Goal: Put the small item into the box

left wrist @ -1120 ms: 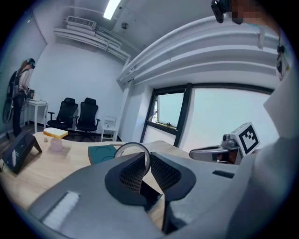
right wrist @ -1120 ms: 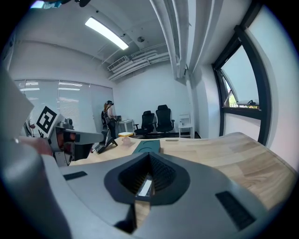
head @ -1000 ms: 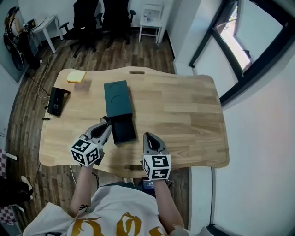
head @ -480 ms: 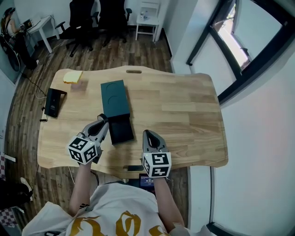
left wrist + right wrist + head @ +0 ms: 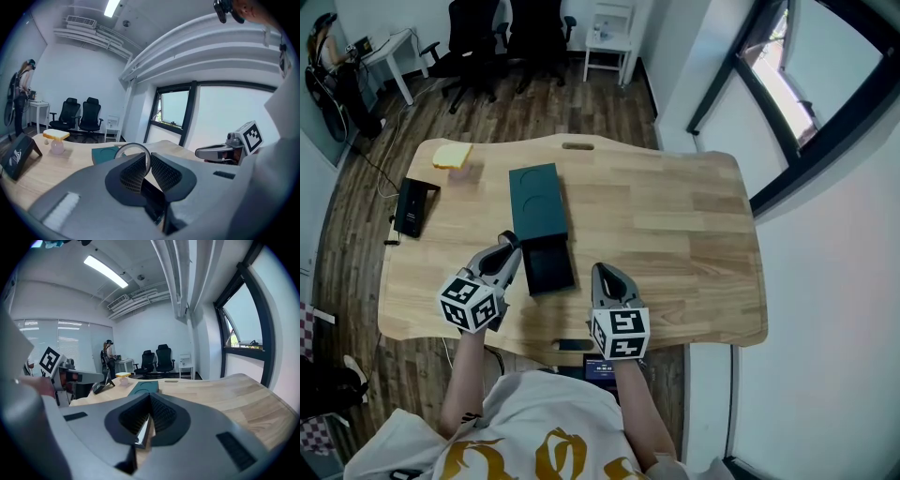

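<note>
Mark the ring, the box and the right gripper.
ring [image 5: 131,144]: left gripper view, top of its band.
box [image 5: 538,200]: head view, middle of its top face.
right gripper [image 5: 601,275]: head view, the tip where its jaws meet.

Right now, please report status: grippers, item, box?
Left gripper shut on ring. Box open, drawer beside left gripper. Right gripper shut, empty. Nothing in the way.

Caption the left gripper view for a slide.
Left tool pinches a thin ring upright, dark green box on the desk behind it.
</note>
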`<action>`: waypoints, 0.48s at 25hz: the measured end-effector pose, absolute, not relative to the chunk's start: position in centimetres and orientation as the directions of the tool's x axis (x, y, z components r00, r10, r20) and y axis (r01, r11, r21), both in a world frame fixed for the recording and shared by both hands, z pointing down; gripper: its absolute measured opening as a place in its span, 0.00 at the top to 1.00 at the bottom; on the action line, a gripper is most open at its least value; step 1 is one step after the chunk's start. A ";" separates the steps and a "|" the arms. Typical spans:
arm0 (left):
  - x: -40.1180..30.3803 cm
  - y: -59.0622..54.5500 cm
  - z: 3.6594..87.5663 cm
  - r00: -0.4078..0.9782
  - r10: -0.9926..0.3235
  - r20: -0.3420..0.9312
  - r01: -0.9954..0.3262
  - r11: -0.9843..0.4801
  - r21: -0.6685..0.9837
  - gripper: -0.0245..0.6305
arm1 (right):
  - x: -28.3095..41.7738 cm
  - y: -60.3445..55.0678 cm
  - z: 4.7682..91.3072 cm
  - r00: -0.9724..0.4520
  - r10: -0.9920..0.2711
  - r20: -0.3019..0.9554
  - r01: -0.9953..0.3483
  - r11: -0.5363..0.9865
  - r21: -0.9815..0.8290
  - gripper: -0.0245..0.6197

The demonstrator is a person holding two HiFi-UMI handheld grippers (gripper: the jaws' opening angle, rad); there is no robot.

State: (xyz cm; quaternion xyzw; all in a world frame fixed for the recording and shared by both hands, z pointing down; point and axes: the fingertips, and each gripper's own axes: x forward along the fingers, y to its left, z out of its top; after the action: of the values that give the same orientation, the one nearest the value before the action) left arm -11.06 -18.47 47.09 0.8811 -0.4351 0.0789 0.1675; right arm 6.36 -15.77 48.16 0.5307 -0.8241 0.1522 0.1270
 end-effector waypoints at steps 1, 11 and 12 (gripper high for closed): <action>-10.9 -18.6 47.3 0.610 -0.737 0.290 -0.792 -0.567 0.225 0.91 | 6.5 -16.0 48.3 -0.402 -0.836 0.373 -0.914 0.388 -0.118 0.95; -10.4 -19.9 49.7 0.617 -0.710 0.340 -0.787 -0.573 0.231 0.91 | 7.4 -17.3 49.9 -0.395 -0.831 0.391 -0.918 0.374 -0.131 0.95; -10.3 -20.0 50.0 0.617 -0.707 0.345 -0.786 -0.572 0.234 0.91 | 7.6 -17.4 50.2 -0.393 -0.830 0.396 -0.919 0.372 -0.132 0.95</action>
State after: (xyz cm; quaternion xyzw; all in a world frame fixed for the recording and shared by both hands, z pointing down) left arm -10.26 -19.99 50.00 0.8801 -0.4242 0.1071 0.1846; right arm 7.55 -17.35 50.15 0.5347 -0.8176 0.1673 0.1329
